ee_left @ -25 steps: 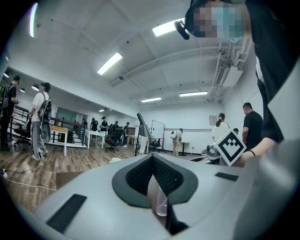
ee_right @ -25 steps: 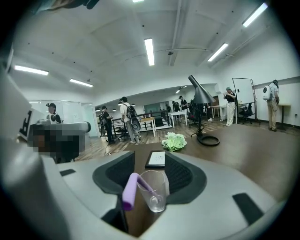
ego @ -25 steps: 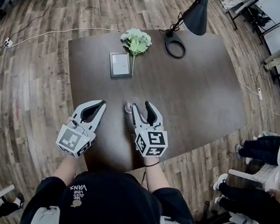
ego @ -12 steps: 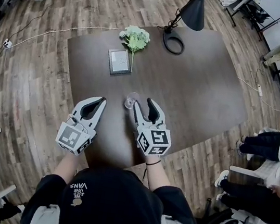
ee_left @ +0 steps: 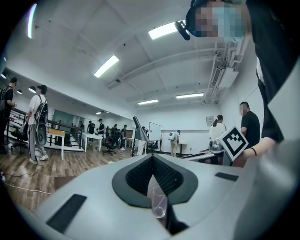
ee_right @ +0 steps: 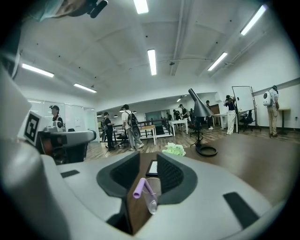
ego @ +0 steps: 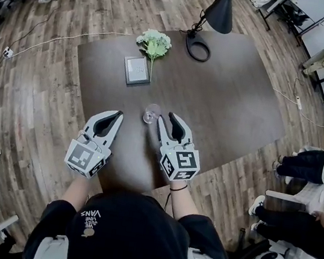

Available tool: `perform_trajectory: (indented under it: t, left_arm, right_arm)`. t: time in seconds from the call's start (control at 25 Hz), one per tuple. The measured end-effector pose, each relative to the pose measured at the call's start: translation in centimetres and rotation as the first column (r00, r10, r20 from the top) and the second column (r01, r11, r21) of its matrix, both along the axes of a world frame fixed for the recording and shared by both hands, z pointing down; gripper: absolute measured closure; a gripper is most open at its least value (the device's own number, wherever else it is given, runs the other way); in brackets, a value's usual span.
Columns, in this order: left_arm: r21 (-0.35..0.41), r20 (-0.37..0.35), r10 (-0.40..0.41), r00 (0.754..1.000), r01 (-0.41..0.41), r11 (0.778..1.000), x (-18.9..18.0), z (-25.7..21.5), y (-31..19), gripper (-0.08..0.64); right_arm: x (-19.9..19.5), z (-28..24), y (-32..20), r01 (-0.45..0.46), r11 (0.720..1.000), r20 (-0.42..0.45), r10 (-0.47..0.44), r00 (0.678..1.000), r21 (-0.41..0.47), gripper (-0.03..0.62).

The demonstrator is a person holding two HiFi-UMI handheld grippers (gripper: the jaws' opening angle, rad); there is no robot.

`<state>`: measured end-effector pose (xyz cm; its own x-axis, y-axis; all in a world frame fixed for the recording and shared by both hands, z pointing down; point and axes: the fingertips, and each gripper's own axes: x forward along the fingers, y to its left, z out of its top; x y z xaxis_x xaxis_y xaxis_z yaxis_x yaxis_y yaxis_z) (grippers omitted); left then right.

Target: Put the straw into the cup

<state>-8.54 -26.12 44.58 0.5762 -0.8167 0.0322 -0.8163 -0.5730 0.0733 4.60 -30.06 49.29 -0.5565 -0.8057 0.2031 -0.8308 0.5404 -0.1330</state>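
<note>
A clear plastic cup [ego: 151, 114] stands upright on the dark table [ego: 232, 106] near its front edge. A purple straw [ee_right: 140, 186] leans inside the cup [ee_right: 152, 199], its top over the rim. My right gripper [ego: 167, 119] sits just right of the cup and apart from it. It is open, its jaws have just been closing, and nothing is between them [ee_right: 148, 157]. My left gripper [ego: 114, 116] hovers to the left of the cup, its fingertips meeting [ee_left: 151, 157] with nothing held. The cup [ee_left: 158, 206] shows beyond it.
At the back of the table lie a bunch of pale flowers [ego: 153, 42] and a small framed picture [ego: 136, 70]. A black desk lamp [ego: 219, 13] with a ring base [ego: 197, 47] stands behind them. A seated person's legs [ego: 305, 167] are at the right.
My right gripper has drawn back a little from the cup and risen slightly. The cup has stayed in place and my left gripper has barely moved.
</note>
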Motion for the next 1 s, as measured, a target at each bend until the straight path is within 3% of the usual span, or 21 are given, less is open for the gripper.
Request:
perform_trajectory:
  t: [0.08, 0.16, 1.0]
  left_arm:
    - [0.002, 0.001, 0.005, 1.0, -0.005, 1.0, 0.2, -0.2, 0.2, 0.551]
    - [0.005, 0.0, 0.009, 1.0, -0.009, 1.0, 0.4, -0.4, 0.4, 0.551]
    - [0.024, -0.012, 0.015, 1.0, -0.015, 1.0, 0.7, -1.0, 2.6, 0.55]
  right_arm:
    - [0.2, -0.5, 0.4, -0.002, 1.0, -0.006, 0.002, 1.0, 0.024, 0.555]
    - [0.4, -0.9, 0.8, 0.0, 0.999, -0.004, 0.0, 1.0, 0.039, 0.569]
    - [1.0, -2.8, 4.2, -0.004, 0.998, -0.003, 0.004, 1.0, 0.063, 0.577]
